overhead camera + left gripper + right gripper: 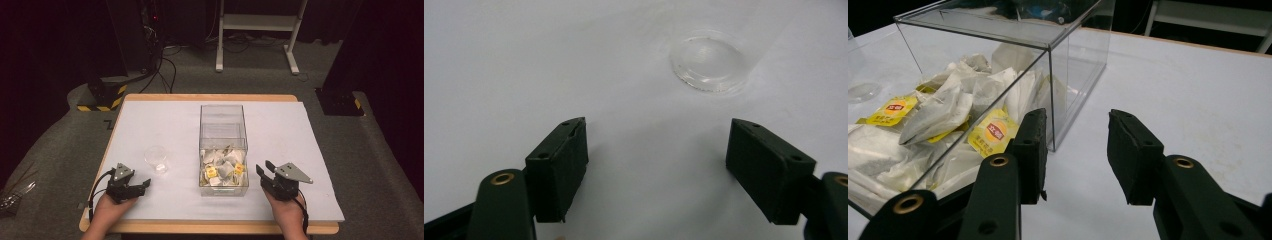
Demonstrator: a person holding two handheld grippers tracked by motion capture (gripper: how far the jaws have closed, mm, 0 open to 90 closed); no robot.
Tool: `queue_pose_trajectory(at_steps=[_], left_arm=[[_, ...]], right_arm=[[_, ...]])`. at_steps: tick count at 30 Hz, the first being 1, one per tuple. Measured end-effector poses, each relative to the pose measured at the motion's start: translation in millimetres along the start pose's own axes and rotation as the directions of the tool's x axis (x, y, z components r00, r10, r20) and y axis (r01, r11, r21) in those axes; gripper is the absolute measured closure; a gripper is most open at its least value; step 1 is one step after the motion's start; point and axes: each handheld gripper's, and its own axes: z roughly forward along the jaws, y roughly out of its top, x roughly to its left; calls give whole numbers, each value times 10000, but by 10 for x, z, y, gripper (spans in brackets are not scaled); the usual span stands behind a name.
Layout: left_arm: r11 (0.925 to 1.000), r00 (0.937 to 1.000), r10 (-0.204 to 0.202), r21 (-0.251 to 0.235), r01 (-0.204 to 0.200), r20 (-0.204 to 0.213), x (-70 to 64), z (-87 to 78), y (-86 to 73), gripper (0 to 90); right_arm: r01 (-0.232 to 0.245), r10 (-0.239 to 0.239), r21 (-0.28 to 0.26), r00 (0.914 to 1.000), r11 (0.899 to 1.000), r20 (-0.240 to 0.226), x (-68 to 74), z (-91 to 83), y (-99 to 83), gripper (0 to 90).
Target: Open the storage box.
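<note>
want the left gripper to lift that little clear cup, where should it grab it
Grip the clear cup across its side wall, coming in level from the near side where the left gripper already rests. It stands upright and round on the white sheet, apart from the tea-bag box, and the open jaws look wide enough.

left hand-held gripper [146,184]: black, grey plate, cable | right hand-held gripper [264,169]: black blocky jaws, brass-ringed holes

white table cover [280,130] | grey carpet [60,145] | white frame legs [257,22] | black-yellow base [102,95]
</note>
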Motion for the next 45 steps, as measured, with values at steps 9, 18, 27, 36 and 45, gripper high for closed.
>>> queue_pose_trajectory(at_steps=[9, 18, 27, 36, 45], left_arm=[[10000, 10000, -21, -11, 21, 10, 1, 1, 0, 251], [9998, 9997, -194, -59, 193, -161, 12, -11, 4, 304], [9965, 9996, -186, -806, 201, 202, -37, -196, 92, 398], [9839, 9984, 252, -1778, -160, 497, -170, -432, 234, 467], [9774, 9933, 611, -2078, -397, 979, -385, -552, 334, 491]], right_arm=[[83, -83, 147, 10000, 9999, 22, -3, 13, -80, 619], [74, -85, 560, 9998, 9984, 195, -68, 82, -209, 622], [160, -189, 908, 9994, 9957, 303, -126, 153, -316, 622], [-87, 49, 1037, 9993, 9946, 372, -197, 166, -345, 619], [46, -91, 1181, 9993, 9930, 372, -220, 188, -356, 613]])
